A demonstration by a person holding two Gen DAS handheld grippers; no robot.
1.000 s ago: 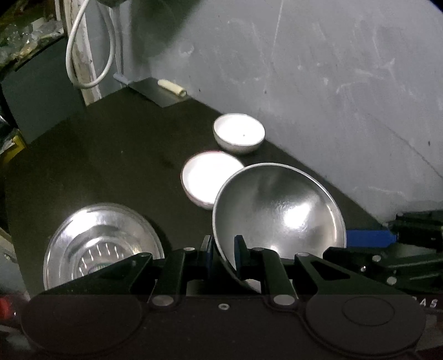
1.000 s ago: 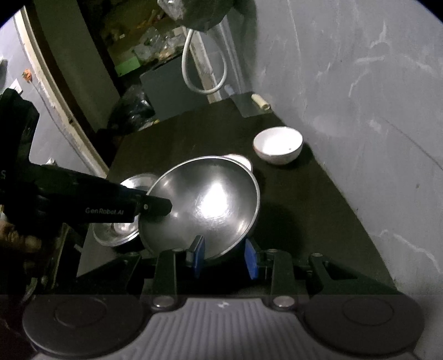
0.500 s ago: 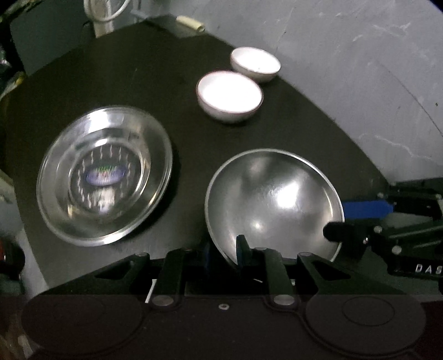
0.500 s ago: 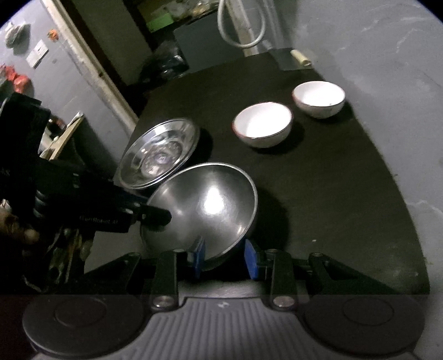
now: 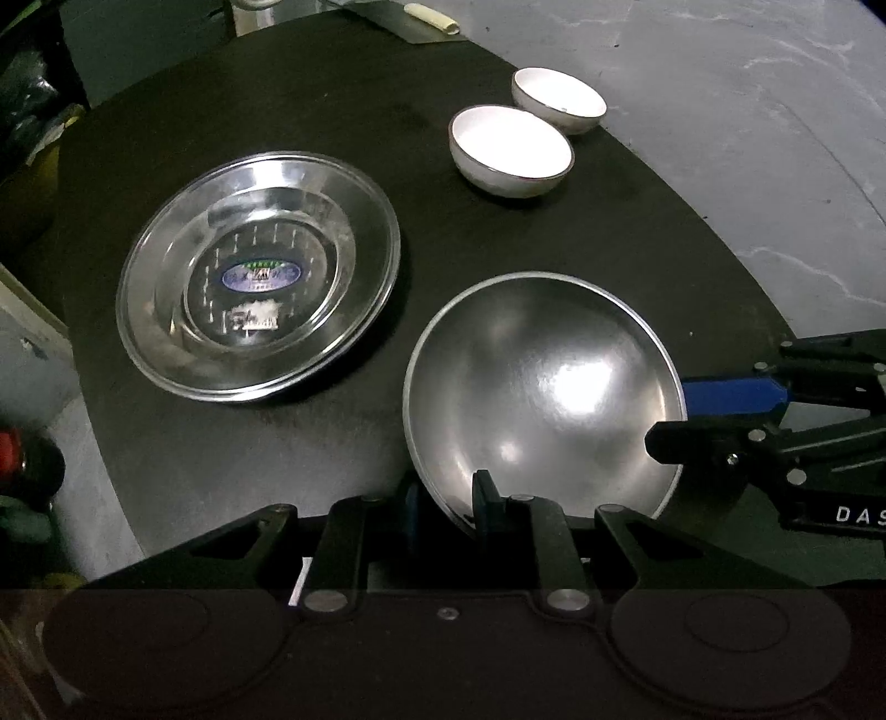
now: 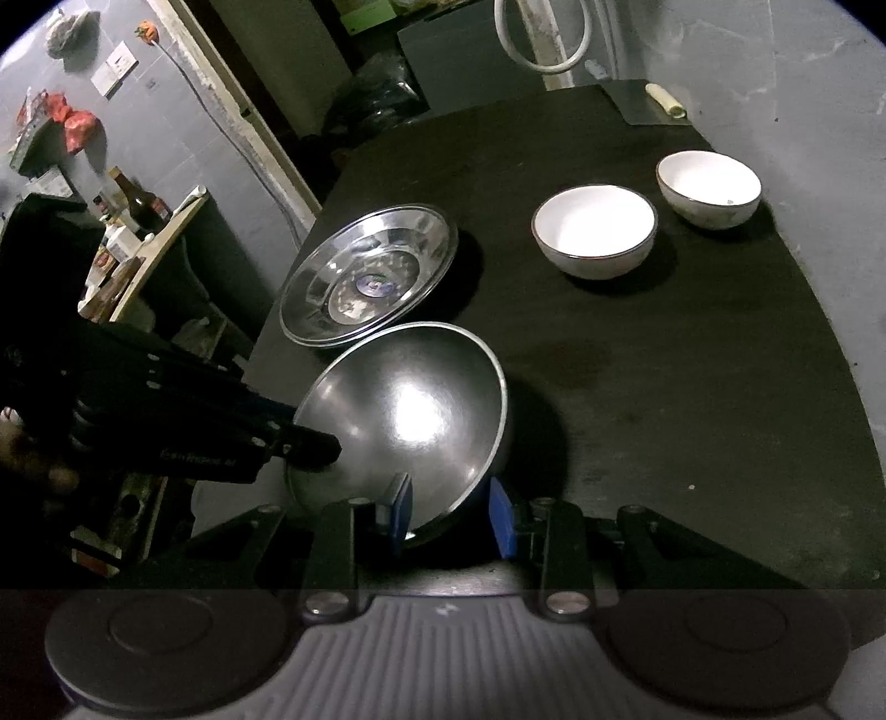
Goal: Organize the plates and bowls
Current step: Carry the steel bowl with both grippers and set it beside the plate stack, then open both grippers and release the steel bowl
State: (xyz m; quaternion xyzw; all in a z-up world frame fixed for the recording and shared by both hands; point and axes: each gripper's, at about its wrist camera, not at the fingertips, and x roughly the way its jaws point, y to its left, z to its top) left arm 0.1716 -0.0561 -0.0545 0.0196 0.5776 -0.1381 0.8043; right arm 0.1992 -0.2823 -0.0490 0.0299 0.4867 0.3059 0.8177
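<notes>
Steel bowl (image 5: 545,387), lower centre of frame, beside steel plate (image 5: 257,274). Left gripper (image 5: 446,507) and right gripper (image 6: 451,518) each straddle the rim; pad contact unclear, so cannot tell if pinching. Two-sided hold probably steadies the bowl.

A dark worktop (image 5: 288,476) is carrying a steel plate (image 5: 257,274), two white bowls (image 5: 509,149) (image 5: 559,99) sitting side by side near the wall, and a pale roll (image 5: 432,16) lying at its far end.
</notes>
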